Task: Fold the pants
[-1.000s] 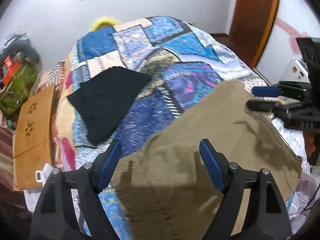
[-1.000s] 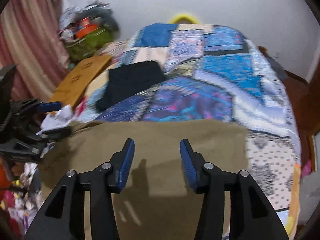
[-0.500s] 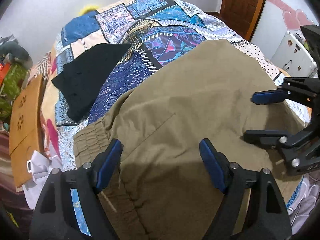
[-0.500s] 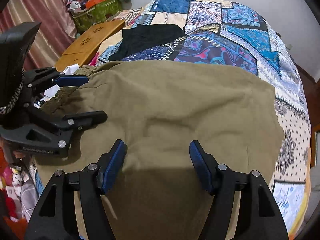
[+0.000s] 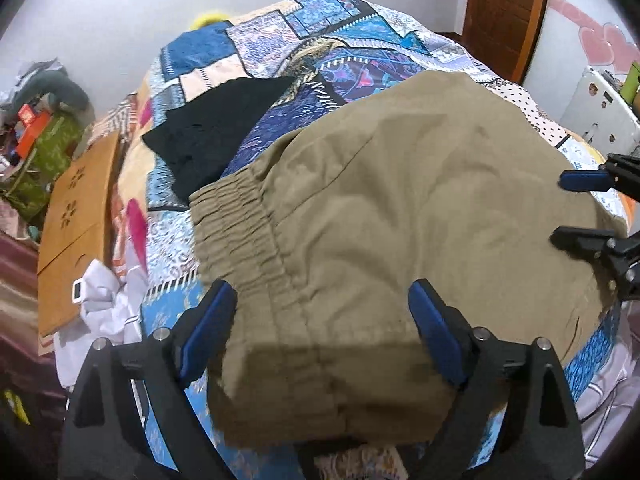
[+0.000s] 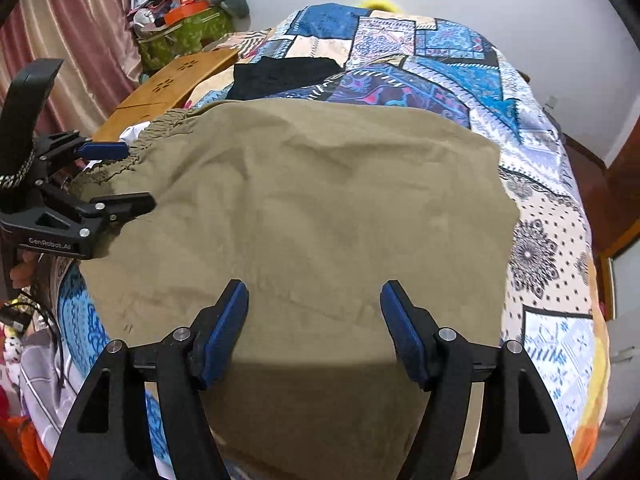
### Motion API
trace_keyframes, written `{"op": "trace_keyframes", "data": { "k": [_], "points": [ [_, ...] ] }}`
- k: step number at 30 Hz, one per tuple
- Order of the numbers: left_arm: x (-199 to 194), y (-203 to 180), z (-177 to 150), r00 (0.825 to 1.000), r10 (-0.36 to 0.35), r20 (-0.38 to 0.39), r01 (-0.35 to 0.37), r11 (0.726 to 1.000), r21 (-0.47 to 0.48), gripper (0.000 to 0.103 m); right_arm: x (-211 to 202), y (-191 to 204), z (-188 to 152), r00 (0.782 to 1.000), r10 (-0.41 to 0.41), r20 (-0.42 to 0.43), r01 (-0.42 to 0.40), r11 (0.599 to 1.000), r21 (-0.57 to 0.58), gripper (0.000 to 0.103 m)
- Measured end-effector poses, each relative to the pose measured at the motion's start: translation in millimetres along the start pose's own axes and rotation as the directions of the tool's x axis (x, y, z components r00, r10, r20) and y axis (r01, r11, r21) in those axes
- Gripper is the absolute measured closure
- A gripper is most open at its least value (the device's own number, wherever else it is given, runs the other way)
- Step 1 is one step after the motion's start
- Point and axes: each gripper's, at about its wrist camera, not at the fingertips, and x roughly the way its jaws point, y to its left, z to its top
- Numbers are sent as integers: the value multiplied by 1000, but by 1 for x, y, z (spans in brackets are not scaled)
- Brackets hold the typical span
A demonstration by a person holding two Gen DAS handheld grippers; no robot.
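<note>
The wooden board [image 5: 76,236] leaned along the bed's left edge, with the black garment [image 5: 216,136] beside it on the quilt [image 5: 360,52]. The khaki pants [image 5: 400,208] lay spread across the quilt's near end, their elastic waistband toward the left. The left gripper [image 5: 322,312] hung over them, jaws just widened, gripping nothing. The right gripper [image 6: 314,312] likewise stood open above the cloth. "GenRobot.AI" showed on the left gripper's body.

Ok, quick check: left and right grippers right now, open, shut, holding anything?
Left gripper: open, just widened, poised over the khaki pants, gripping nothing.
Right gripper: open, just widened, also over the pants, gripping nothing.
</note>
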Motion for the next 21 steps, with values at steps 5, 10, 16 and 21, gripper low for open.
{"op": "trace_keyframes", "data": {
  "k": [5,10,16,21],
  "points": [
    [-9,2,-12,1000,28,14,-28,999,-19,13,-11,-4,-14,999,-35,16,34,999,18,37],
    [-17,6,-24,999,34,22,-33,999,-37,12,-22,-17,-30,998,-63,28,61,995,73,33],
    [-26,11,-32,999,20,28,-18,997,-75,12,-33,-30,-42,996,-82,20,78,986,144,33],
    [-35,15,-29,1000,16,12,-14,992,-128,13,-51,-17,-22,991,-84,100,73,992,107,33]
  ]
}}
